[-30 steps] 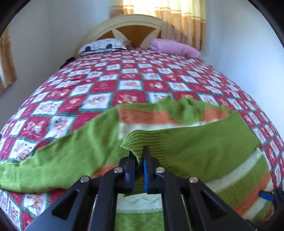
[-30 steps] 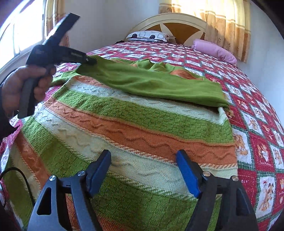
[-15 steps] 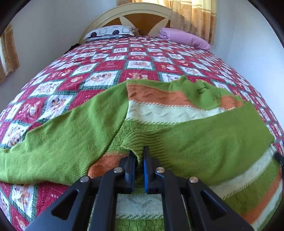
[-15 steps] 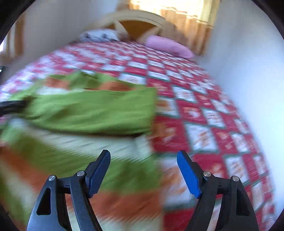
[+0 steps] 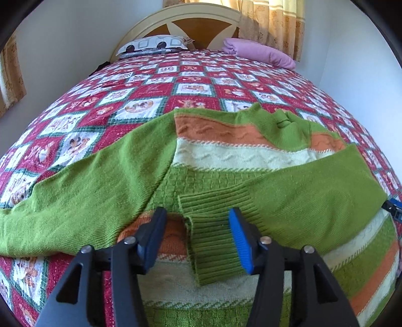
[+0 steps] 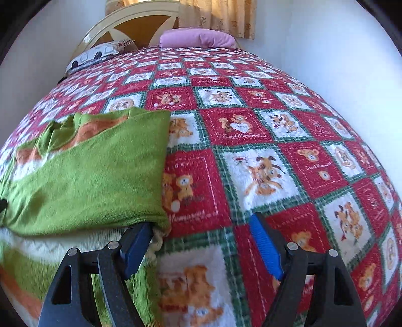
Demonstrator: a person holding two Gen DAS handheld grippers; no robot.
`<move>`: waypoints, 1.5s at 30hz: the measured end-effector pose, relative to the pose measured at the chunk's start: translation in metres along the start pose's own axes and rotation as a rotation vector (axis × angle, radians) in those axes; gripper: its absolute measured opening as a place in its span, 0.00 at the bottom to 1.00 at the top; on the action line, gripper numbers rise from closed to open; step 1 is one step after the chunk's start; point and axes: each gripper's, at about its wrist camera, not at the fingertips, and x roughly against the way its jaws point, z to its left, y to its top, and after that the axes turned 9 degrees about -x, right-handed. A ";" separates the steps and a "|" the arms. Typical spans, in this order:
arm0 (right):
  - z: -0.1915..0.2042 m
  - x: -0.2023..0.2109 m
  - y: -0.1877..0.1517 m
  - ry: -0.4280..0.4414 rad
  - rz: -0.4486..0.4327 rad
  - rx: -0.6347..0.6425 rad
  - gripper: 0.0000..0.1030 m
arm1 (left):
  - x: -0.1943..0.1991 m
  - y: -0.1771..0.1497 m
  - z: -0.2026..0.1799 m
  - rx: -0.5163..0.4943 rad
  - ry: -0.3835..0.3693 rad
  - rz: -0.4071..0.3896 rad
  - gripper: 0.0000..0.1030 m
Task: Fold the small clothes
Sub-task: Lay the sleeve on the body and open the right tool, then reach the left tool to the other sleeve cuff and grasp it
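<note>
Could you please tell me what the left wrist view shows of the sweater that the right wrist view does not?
Only the left wrist view shows the unfolded sleeve spread over the bedspread, and the ribbed cuff lying loose between the left gripper's opening jaws. Only the right wrist view shows the open right gripper at the sweater's edge. Both show the folded sleeve, headboard and pink pillow.

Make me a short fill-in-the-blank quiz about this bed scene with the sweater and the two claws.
1. The ribbed cuff lying between the left claw's opening jaws is ____ in colour.
2. The sweater lies on a red patterned ____.
3. The pillow beside the headboard in the right wrist view is ____.
4. The right claw stands ____, with nothing held.

Missing words: green; bedspread; pink; open
</note>
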 end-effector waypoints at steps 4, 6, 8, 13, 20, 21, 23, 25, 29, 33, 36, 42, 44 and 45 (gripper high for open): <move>-0.002 0.016 -0.003 -0.021 -0.002 0.020 0.75 | 0.000 -0.001 0.002 0.003 -0.007 -0.003 0.58; -0.004 0.032 -0.005 -0.040 -0.029 0.020 0.75 | 0.000 -0.002 0.002 0.006 -0.015 -0.007 0.61; -0.002 0.052 -0.005 -0.037 -0.098 0.024 0.76 | 0.000 -0.002 0.000 -0.005 -0.012 -0.005 0.65; 0.035 0.068 0.012 0.172 -0.179 0.107 0.76 | 0.000 -0.002 -0.006 -0.030 0.016 -0.002 0.73; 0.055 -0.001 0.014 0.223 0.043 0.097 0.76 | -0.002 -0.005 0.004 0.023 0.024 0.009 0.85; 0.050 -0.009 0.009 0.155 0.048 0.111 0.76 | -0.002 -0.005 0.004 0.023 0.024 0.008 0.85; 0.037 -0.009 0.008 0.186 0.076 0.056 0.76 | -0.002 -0.006 0.005 0.027 0.022 0.006 0.85; 0.037 0.003 0.010 0.135 0.053 0.062 0.76 | -0.001 -0.007 0.006 0.034 0.018 0.004 0.85; 0.058 0.037 0.014 0.135 -0.063 0.135 0.76 | -0.001 -0.007 0.007 0.041 0.021 0.002 0.86; 0.095 0.042 0.012 0.261 -0.070 0.187 0.76 | 0.000 -0.008 0.007 0.044 0.025 0.001 0.86; 0.104 0.014 -0.001 0.255 0.015 0.195 0.76 | 0.002 -0.009 0.012 0.064 0.017 -0.006 0.86; 0.083 0.002 -0.019 0.240 0.039 0.176 0.76 | 0.008 -0.014 0.017 0.092 -0.008 -0.027 0.86; 0.082 0.002 -0.022 0.241 0.029 0.181 0.76 | 0.010 -0.014 0.019 0.098 -0.015 -0.031 0.86; 0.083 0.002 -0.022 0.243 0.026 0.179 0.76 | 0.013 -0.016 0.020 0.103 -0.021 -0.034 0.86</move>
